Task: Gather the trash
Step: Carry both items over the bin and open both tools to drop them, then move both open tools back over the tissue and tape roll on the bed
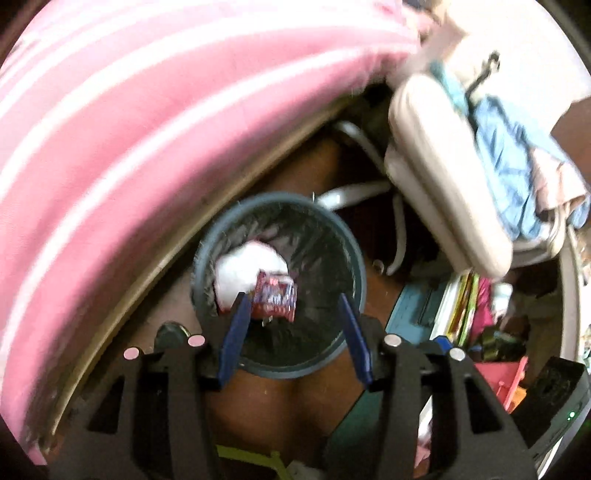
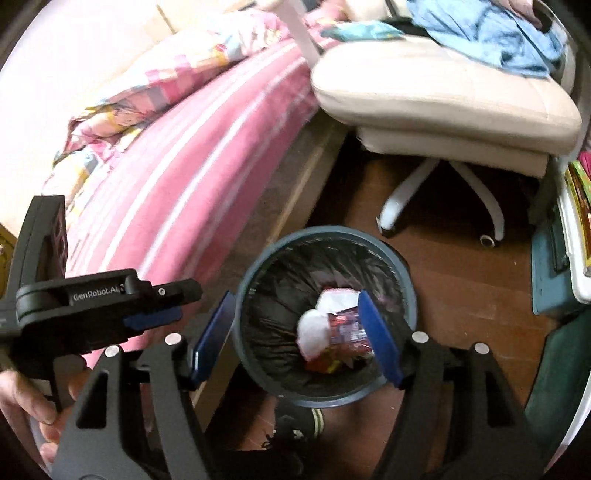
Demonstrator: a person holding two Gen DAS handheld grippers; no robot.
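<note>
Both grippers hang spread over a lined round bin with trash already inside.

The bin point(image 1: 207, 243) is a round blue-grey plastic tub with a crinkled black bag point(image 2: 280, 291) as liner; in it lie a crumpled white wad point(image 1: 236, 266) and a glossy red-and-blue printed wrapper point(image 1: 275, 295). The left gripper point(image 1: 293, 304) has its flat blue pads apart with nothing pinched; the wrapper sits below and just inside its left pad. The right gripper point(image 2: 295, 306) is also spread and empty, the trash below near its right pad. The bin stands on a dark brown wooden floor point(image 2: 461, 280), beside a bed point(image 2: 207, 155) with a soft pink, white-striped cover, and beyond the grippers a cream padded swivel chair point(image 2: 443, 92) piled with blue cloth point(image 2: 480, 33).
</note>
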